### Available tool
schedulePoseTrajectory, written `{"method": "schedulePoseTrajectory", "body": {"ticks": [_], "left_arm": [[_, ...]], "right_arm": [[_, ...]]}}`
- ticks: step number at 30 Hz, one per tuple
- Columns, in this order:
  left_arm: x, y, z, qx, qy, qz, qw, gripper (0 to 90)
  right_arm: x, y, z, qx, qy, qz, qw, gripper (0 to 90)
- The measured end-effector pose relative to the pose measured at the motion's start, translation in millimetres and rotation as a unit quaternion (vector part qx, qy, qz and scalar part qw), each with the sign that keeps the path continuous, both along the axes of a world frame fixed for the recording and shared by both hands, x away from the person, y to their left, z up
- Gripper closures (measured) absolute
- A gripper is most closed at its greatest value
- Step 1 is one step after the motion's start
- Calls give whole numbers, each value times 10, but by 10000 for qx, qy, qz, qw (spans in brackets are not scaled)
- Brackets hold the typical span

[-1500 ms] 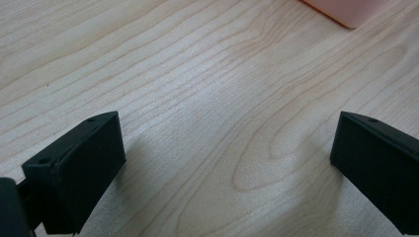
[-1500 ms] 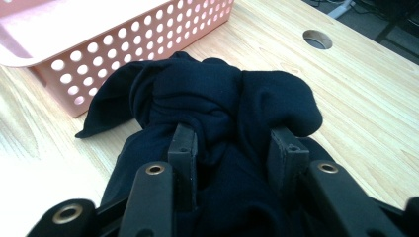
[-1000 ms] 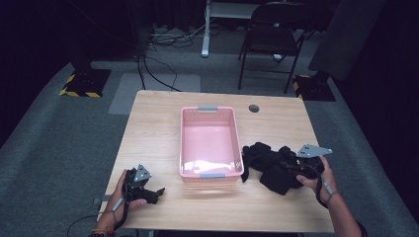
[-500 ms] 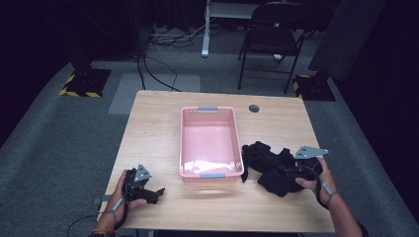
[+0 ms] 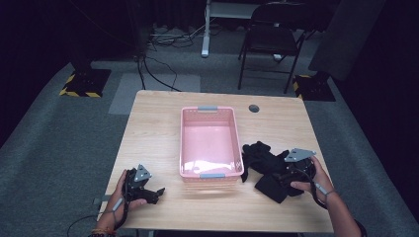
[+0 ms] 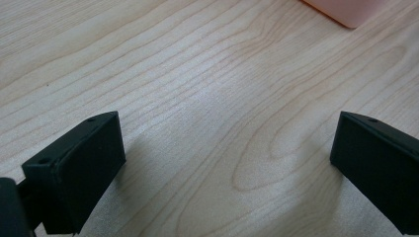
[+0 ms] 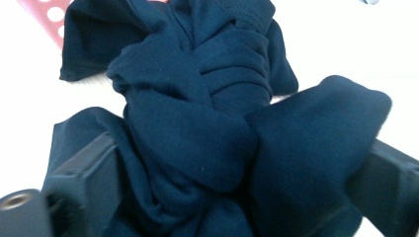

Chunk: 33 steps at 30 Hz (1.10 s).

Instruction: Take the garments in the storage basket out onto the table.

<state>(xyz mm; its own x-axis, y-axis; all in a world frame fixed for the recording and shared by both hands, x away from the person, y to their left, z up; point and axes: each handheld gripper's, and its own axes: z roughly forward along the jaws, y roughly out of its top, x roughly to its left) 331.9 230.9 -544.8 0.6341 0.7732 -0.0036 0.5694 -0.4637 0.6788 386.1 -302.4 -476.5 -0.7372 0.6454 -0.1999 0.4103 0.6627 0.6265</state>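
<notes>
A crumpled dark navy cloth lies on the wooden table, just right of an empty pink basket. My right gripper is pushed into the near side of the pile. Its jaws have just been opening, and in the right gripper view they stand wide with bunched cloth filling the gap between them. My left gripper rests at the front left of the table. It is open, and in the left gripper view only bare wood lies between its fingers.
The basket's corner lies beyond the left gripper. A round cable hole marks the table's far right. A folding chair and floor cables stand behind the table.
The right hand has edged slightly left into the cloth pile, whose near folds have shifted. The left hand has stayed where it was.
</notes>
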Motion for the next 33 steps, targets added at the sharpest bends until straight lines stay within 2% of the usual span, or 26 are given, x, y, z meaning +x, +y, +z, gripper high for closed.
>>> {"method": "schedulePoseTrajectory", "body": {"ticks": [2,6,13,18,22,33], "left_arm": [[0,0,0,0,0,0,10000,0],[0,0,0,-1,-1,0,10000,0],[0,0,0,-1,0,0,10000,0],[0,0,0,0,-1,1,10000,0],[0,0,0,-1,-1,1,10000,0],[0,0,0,4,0,-4,10000,0]], "right_arm": [[1,10,-14,35,1,0,10000,29],[-10,18,-24,-48,-64,-3,10000,29],[-53,18,10,-92,-237,27,9997,29],[-88,-6,60,12,-241,99,9997,38],[-122,0,114,47,-350,148,9993,38],[-222,-32,197,-3,-502,169,9986,38]]}}
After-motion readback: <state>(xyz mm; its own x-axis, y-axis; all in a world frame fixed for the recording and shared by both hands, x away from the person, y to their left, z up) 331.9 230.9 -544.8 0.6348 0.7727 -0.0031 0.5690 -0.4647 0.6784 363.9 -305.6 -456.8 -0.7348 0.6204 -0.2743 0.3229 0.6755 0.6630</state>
